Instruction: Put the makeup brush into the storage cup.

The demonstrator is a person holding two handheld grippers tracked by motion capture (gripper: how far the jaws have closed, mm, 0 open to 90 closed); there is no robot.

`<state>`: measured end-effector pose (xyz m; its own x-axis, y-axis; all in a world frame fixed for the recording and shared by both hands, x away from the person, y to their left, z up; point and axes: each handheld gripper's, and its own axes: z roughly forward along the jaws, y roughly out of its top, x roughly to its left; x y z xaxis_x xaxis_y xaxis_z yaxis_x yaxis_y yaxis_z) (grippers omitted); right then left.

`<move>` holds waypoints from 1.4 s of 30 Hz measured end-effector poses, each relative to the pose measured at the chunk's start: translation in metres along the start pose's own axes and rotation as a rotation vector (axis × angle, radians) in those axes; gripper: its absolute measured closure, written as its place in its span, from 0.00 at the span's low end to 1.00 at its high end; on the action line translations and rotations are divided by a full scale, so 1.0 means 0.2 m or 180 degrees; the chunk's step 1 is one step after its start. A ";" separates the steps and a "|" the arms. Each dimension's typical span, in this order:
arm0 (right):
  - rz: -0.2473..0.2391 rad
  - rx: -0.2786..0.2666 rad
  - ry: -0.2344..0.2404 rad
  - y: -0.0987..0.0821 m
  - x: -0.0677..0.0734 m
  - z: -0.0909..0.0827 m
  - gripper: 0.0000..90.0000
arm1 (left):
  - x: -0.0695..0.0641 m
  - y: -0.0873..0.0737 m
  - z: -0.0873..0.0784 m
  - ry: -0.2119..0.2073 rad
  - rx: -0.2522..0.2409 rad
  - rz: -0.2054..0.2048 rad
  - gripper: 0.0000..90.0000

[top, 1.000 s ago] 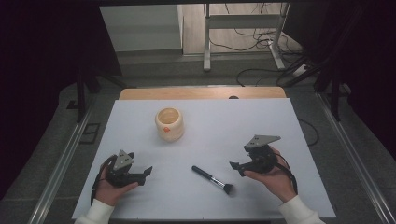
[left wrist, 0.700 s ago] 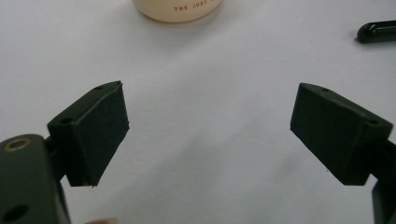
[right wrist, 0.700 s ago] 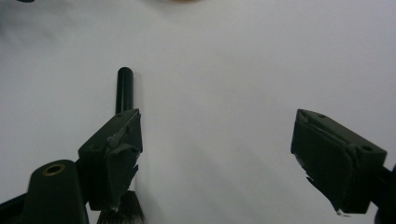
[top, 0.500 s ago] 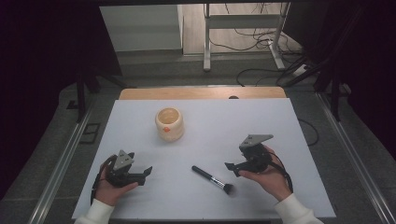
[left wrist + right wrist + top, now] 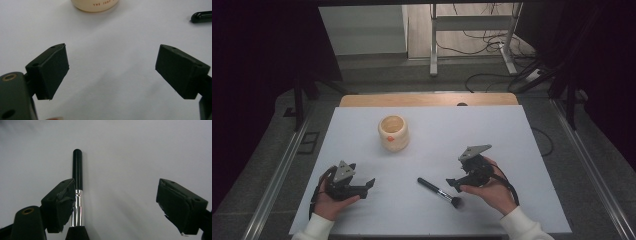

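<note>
From above we saw the makeup brush [image 5: 440, 189] lying flat on the white table [image 5: 512, 130], just beside the right gripper [image 5: 456, 181]. Only the right gripper view showed how close: its jaws gaped wide, the brush's silver ferrule right against the left jaw, the handle pointing away. The left gripper [image 5: 368, 184], also spread wide, held nothing. A cream jar [image 5: 393, 132] stood farther back, well apart; nothing blocked the brush.
</note>
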<state>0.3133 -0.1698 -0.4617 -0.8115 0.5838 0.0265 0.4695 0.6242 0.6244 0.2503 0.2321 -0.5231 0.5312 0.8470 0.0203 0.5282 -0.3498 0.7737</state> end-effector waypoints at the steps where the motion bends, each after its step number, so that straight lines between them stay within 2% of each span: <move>1: -0.0002 0.0017 0.0005 0.00 0.01 0.00 0.19 | 0.00 0.00 0.00 0.0001 0.0000 0.0002 0.13; 20: -0.0088 0.0335 0.0065 0.03 0.06 0.10 0.18 | 0.00 0.00 0.00 0.0000 0.0002 0.0009 0.13; 27: -0.0144 0.0501 0.0088 0.03 0.09 0.16 0.18 | 0.00 0.00 0.00 -0.0002 0.0000 0.0010 0.13; 42: -0.0192 0.0740 0.0136 0.02 0.13 0.21 0.19 | 0.00 0.00 0.00 -0.0004 0.0000 0.0013 0.13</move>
<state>0.3089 -0.1288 -0.4915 -0.8521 0.5225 0.0307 0.4833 0.7629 0.4295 0.2500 0.2316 -0.5229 0.5342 0.8451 0.0227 0.5260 -0.3533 0.7736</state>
